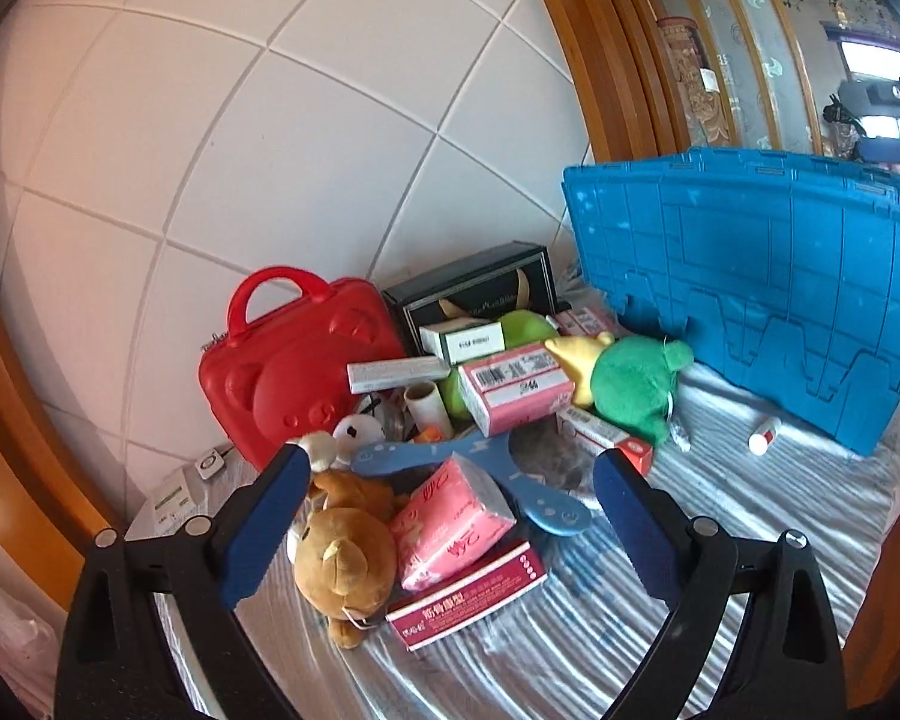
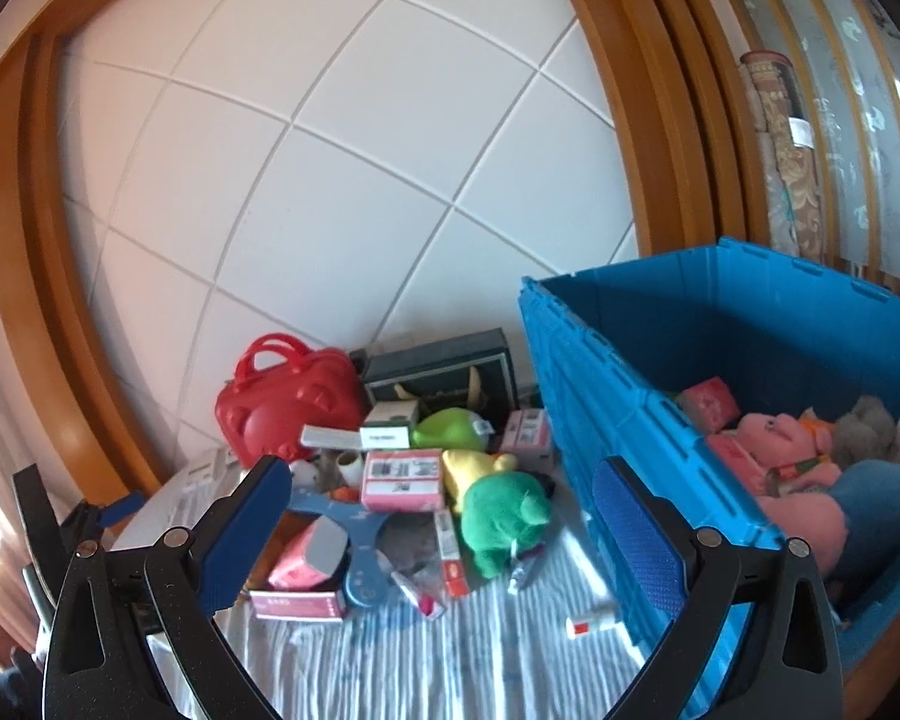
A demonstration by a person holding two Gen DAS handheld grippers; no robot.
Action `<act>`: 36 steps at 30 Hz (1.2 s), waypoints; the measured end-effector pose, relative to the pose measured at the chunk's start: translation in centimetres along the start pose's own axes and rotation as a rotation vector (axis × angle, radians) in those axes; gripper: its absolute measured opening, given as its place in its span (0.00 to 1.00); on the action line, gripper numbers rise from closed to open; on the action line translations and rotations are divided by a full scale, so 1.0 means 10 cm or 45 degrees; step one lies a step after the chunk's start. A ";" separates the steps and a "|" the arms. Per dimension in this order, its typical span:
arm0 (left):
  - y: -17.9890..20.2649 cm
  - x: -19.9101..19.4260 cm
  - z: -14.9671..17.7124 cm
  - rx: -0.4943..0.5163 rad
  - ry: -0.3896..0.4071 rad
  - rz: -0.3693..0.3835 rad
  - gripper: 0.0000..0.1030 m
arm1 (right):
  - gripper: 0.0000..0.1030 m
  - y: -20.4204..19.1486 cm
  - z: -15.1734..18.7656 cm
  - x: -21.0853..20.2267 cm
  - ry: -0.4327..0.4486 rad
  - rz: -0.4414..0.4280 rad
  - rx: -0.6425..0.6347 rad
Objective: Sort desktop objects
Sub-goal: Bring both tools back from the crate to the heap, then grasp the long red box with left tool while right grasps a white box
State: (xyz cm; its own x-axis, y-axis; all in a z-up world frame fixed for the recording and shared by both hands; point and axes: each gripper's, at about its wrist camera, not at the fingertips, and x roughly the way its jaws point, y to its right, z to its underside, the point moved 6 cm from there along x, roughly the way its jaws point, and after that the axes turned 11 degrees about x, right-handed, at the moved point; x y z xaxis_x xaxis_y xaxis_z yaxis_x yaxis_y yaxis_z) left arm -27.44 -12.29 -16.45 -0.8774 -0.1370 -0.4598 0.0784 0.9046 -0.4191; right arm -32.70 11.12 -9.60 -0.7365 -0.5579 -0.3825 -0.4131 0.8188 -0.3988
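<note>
Between your left gripper (image 1: 453, 516) fingers, spread wide and empty: soft pink tissue pack (image 1: 450, 519), lying on a flat maroon carton (image 1: 468, 594). Lower squarely; close across its short sides. Beside it, touching: brown plush bear (image 1: 345, 552) (likely to snag a finger); blue three-armed plastic toy (image 1: 450, 456) behind. Right gripper (image 2: 438, 534): wide, empty, hovering. Destination, by judgement: blue plastic crate (image 2: 624, 420), already holding plush toys.
</note>
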 end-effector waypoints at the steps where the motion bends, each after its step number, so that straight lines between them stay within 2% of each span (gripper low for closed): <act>1: 0.03 0.05 0.08 -0.005 -0.016 0.020 0.94 | 0.99 -0.02 0.02 0.08 -0.023 0.000 -0.016; 6: 0.12 0.31 0.41 0.013 -0.067 0.054 0.94 | 0.99 -0.10 0.16 0.51 -0.115 -0.031 -0.058; 9: 0.14 0.47 0.58 -0.015 -0.093 0.102 0.94 | 0.99 -0.15 0.34 0.87 -0.209 -0.047 -0.099; 14: 0.14 0.81 0.90 -0.001 -0.191 0.164 0.94 | 0.99 -0.13 0.73 1.47 -0.388 -0.068 -0.097; 22: 0.21 1.31 1.18 0.185 -0.268 0.343 0.93 | 0.99 0.00 1.09 2.25 -0.583 -0.048 -0.043; 25: 0.30 1.47 1.31 0.266 -0.317 0.398 0.85 | 0.99 0.00 1.14 2.50 -0.629 -0.038 -0.058; 27: 0.35 1.57 1.42 0.308 -0.358 0.423 0.69 | 0.99 0.01 1.18 2.66 -0.662 -0.038 -0.066; 30: 0.30 1.68 1.51 0.320 -0.371 0.408 0.68 | 0.94 0.03 1.27 2.89 -0.721 -0.031 -0.079; 32: 0.27 1.70 1.51 0.294 -0.360 0.432 0.68 | 0.87 0.06 1.36 3.03 -0.774 -0.027 -0.096; 34: 0.28 1.72 1.56 0.317 -0.349 0.420 0.68 | 0.76 0.09 1.48 3.15 -0.836 -0.025 -0.120; 36: 0.28 1.77 1.57 0.321 -0.353 0.405 0.68 | 0.71 0.13 1.59 3.26 -0.884 -0.016 -0.153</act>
State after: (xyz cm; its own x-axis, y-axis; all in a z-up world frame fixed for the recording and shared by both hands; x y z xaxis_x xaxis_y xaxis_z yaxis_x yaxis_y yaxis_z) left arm -35.33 -18.50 -38.09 -0.6347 -0.0029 -0.7727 0.4646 0.7976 -0.3846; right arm -48.70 -8.16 -35.78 -0.2360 -0.4924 -0.8378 -0.5049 0.7987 -0.3272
